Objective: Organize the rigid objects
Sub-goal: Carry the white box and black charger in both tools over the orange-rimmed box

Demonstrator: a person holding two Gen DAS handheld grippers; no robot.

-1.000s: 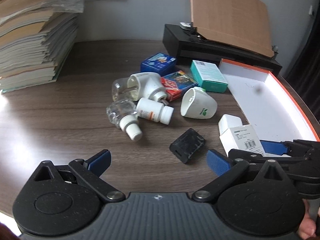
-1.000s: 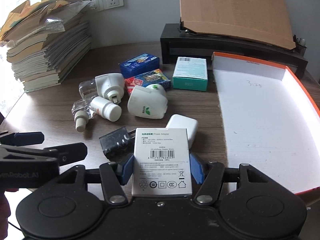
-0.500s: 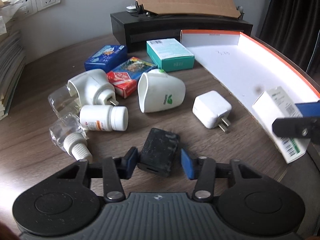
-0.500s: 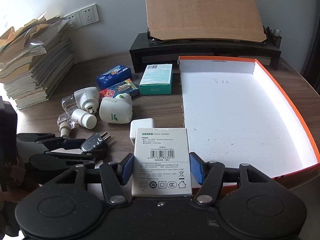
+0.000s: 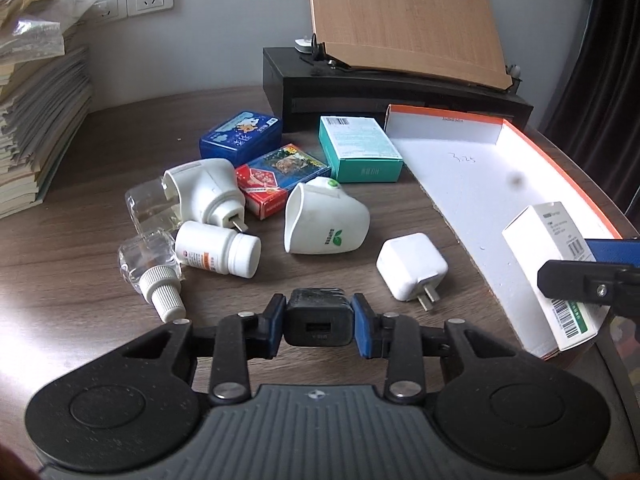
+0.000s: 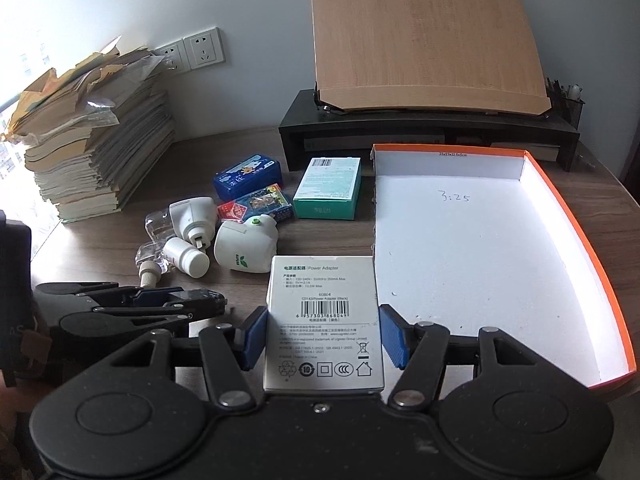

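Observation:
My left gripper (image 5: 320, 322) is closing tight on a black USB charger (image 5: 319, 312); both blue pads press its sides just above the brown table. In the right wrist view that gripper (image 6: 200, 300) sits low at the left. My right gripper (image 6: 322, 336) is shut on a white power adapter box (image 6: 324, 320), held upright by the near left corner of the white tray with the orange rim (image 6: 460, 240). The left wrist view shows this box (image 5: 548, 264) over the tray's near edge (image 5: 472, 168).
Loose on the table lie a white charger cube (image 5: 412, 272), a white plug-in shell (image 5: 324, 224), a pill bottle (image 5: 218, 254), a clear bottle (image 5: 148, 260), a blue tin (image 5: 240, 136), a red card box (image 5: 280, 178) and a teal box (image 5: 360, 148). A book stack (image 5: 36, 120) and a black stand (image 5: 380, 88) lie behind.
My left gripper came up to the black charger with wide jaws and closed on it. My right gripper carried the white box up and toward the tray's near corner.

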